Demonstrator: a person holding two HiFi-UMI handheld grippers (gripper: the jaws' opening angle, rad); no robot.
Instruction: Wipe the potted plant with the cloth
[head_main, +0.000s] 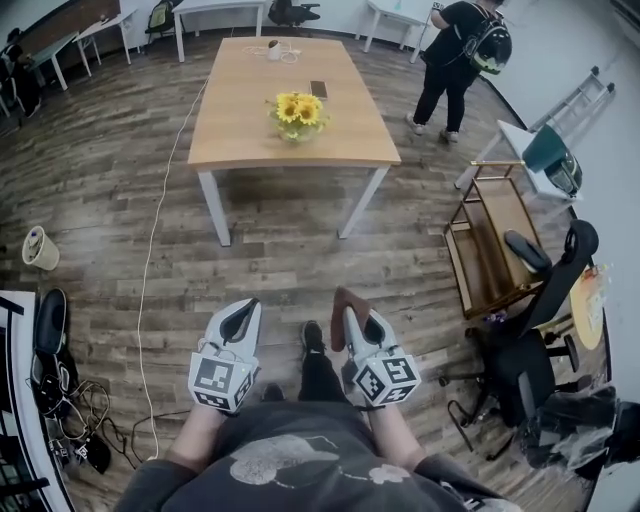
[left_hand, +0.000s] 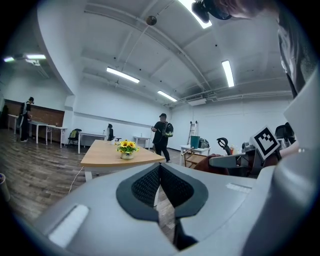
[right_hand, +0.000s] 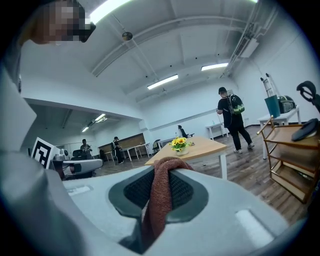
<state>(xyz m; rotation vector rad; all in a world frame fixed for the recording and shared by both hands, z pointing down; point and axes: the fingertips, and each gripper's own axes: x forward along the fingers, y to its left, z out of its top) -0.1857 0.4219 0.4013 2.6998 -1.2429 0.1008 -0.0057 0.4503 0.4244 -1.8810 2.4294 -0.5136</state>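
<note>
A pot of yellow sunflowers (head_main: 298, 114) stands on a wooden table (head_main: 240, 120), well ahead of me; the potted plant (left_hand: 127, 148) shows small in the left gripper view, and the same plant (right_hand: 179, 144) in the right gripper view. My right gripper (head_main: 349, 312) is shut on a reddish-brown cloth (head_main: 347, 312), and the cloth (right_hand: 161, 195) hangs pinched between its jaws. My left gripper (head_main: 240, 321) is shut with nothing in it. Both grippers are held close to my body, far short of the table.
A phone (head_main: 318, 89) and a cable with a cup (head_main: 274, 49) lie on the table. A person with a backpack (head_main: 458, 60) stands at the far right. A wooden cart (head_main: 490, 240) and an office chair (head_main: 530, 340) sit to my right, shoes (head_main: 48, 335) and cables to my left.
</note>
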